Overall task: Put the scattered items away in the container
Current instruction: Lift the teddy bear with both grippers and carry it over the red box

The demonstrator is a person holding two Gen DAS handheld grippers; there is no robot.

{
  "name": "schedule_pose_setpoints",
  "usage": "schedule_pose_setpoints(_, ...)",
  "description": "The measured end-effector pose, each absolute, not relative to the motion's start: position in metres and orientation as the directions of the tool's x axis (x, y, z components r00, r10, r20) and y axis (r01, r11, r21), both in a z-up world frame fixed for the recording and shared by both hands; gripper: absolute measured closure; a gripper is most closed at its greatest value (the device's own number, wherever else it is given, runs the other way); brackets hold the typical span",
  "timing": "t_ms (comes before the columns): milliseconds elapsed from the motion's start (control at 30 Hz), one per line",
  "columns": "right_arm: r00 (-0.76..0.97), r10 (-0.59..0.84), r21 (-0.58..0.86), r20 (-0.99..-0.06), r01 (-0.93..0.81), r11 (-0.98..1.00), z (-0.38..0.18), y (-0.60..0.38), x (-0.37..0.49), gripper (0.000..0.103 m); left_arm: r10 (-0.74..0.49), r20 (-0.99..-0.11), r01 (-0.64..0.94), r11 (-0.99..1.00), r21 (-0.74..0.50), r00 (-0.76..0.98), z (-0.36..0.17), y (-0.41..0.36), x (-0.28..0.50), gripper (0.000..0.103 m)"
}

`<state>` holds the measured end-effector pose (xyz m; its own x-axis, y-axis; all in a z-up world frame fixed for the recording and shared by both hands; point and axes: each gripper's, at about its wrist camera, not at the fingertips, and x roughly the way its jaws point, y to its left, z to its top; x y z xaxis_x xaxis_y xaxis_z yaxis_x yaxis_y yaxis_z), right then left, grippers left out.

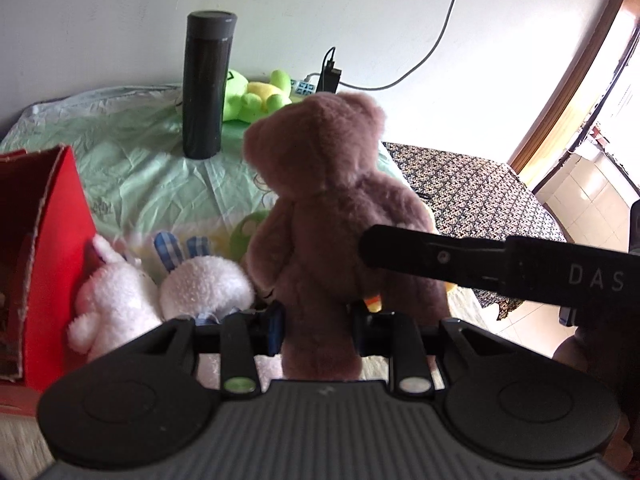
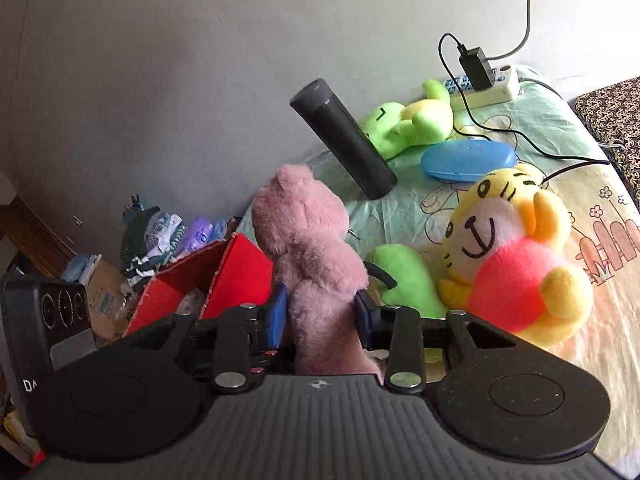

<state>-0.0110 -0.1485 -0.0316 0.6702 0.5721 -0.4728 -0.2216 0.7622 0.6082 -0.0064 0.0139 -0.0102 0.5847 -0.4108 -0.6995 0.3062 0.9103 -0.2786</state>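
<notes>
Bear [image 1: 332,208] stands clamped upright between both tools' blue pads [image 2: 276,314].

the open red box [image 1: 60,216] stands at the left, with white plush toys [image 1: 160,292] packed against its wall. a tall dark flask [image 1: 206,84] blocks the middle; bare green sheet [image 1: 132,148] lies between flask and box.
</notes>
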Motion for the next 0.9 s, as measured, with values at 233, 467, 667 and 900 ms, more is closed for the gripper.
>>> schedule_pose_setpoints(233,0.694,0.595,0.656,-0.405,-0.233,0.718,-0.021,-0.133,-0.019,0.071,-0.413,-0.670,0.312,0.910,-0.274,0.617,0.010,0.036,-0.016,0.078)
schedule_pose_setpoints(467,0.728,0.602,0.647,-0.329,-0.291,0.705,0.005,-0.079,-0.030,0.071,-0.396,-0.605,0.316,0.918,-0.240,0.690,0.041,0.103,-0.029,0.078)
schedule_pose_setpoints(667,0.700,0.646,0.633,-0.305,-0.357,0.687,0.014,0.009,-0.021,0.071,-0.321,-0.595,0.243,0.947,-0.210,0.737,0.048,0.192,-0.037,0.078)
schedule_pose_setpoints(900,0.644,0.707,0.665,-0.294,-0.393,0.635,-0.002,0.105,0.006,0.071,-0.206,-0.630,0.148,0.978,-0.144,0.749,0.043,0.289,-0.038,0.078)
